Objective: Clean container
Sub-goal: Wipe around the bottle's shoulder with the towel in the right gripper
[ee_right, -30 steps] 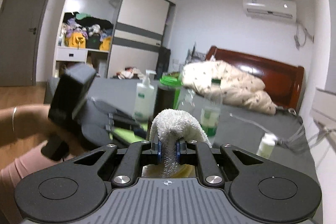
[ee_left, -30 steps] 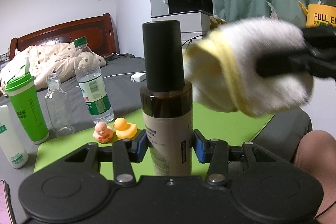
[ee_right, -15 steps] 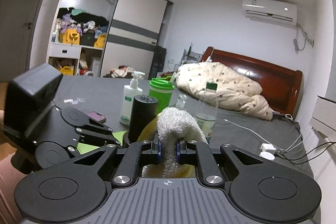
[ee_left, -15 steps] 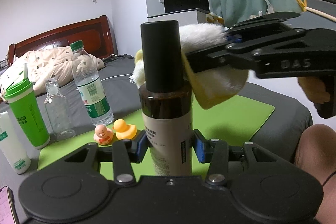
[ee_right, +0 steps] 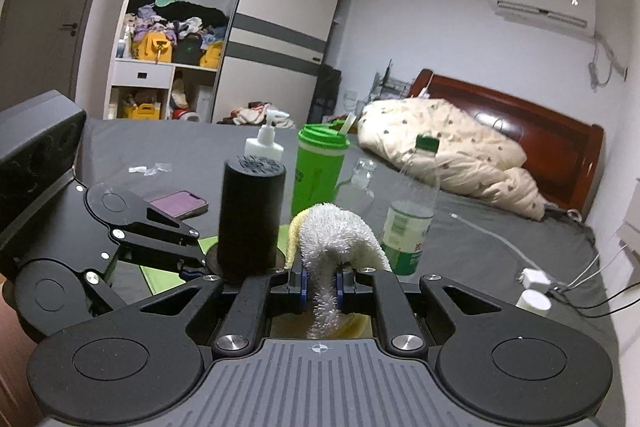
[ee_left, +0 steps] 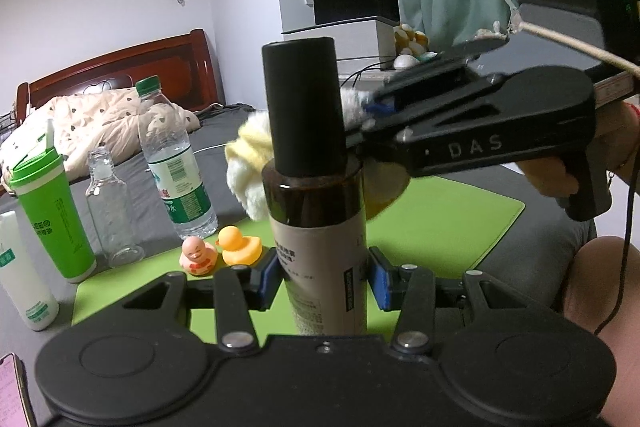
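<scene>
"DAS" in raised letters on side of black plastic right gripper point(ee_left: 366, 109) body, clear to read. Brown cylindrical bottle with tall black cap point(ee_left: 316, 195): pale label, small print, too fine to read. Clear plastic water bottle with green cap point(ee_left: 172, 163): green-and-white label, barcode, red characters, not legible. Bright green plastic tumbler with lid point(ee_left: 52, 223): white round logo and characters, unreadable. White plastic pump bottle point(ee_left: 22, 287): green mark, unreadable.
</scene>
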A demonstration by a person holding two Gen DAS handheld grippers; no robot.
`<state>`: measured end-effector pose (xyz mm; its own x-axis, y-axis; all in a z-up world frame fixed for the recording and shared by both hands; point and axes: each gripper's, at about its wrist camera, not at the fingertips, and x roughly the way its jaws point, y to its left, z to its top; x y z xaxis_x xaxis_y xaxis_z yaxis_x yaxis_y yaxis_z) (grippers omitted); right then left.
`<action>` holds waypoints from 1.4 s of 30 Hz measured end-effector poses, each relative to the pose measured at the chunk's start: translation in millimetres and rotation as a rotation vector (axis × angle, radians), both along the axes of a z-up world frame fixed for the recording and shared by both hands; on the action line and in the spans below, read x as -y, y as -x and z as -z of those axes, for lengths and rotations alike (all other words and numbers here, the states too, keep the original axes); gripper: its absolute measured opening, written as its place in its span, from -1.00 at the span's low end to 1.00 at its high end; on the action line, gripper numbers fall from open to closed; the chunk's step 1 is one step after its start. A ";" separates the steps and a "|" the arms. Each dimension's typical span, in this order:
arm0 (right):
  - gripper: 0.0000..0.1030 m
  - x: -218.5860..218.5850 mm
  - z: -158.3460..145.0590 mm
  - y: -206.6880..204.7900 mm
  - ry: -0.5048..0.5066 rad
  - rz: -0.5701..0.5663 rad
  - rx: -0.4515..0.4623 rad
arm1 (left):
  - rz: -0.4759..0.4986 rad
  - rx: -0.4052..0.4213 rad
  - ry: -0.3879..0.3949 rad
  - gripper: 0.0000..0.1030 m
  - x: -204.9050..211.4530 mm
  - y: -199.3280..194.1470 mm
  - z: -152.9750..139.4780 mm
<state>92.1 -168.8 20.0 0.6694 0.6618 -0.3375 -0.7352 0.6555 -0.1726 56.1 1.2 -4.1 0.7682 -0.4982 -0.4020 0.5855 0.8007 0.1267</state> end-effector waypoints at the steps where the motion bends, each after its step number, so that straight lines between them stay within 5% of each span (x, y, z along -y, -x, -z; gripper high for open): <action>1: -0.76 1.5 2.3 -4.1 -0.008 -0.010 -0.021 | 0.000 -0.002 0.003 -0.14 -0.5 -0.2 0.0; 13: -0.75 24.2 26.0 -24.3 -0.044 -0.113 -0.155 | 0.015 -0.020 -0.036 -0.15 4.4 -0.7 7.6; 23: -0.75 36.7 40.0 -36.6 -0.064 -0.039 -0.192 | -0.003 -0.037 -0.006 -0.15 1.1 0.0 5.7; 31: -0.75 67.4 13.2 0.8 -0.120 0.040 -0.077 | -0.036 -0.036 -0.002 -0.16 -4.1 -3.3 3.8; 38: -0.75 51.0 7.2 56.6 0.035 0.086 0.146 | -0.059 -0.063 0.005 -0.16 -12.4 -8.5 -1.2; 42: -0.76 31.3 8.0 75.6 0.061 0.035 0.173 | -0.063 -0.075 -0.011 -0.16 -13.7 -12.1 -2.8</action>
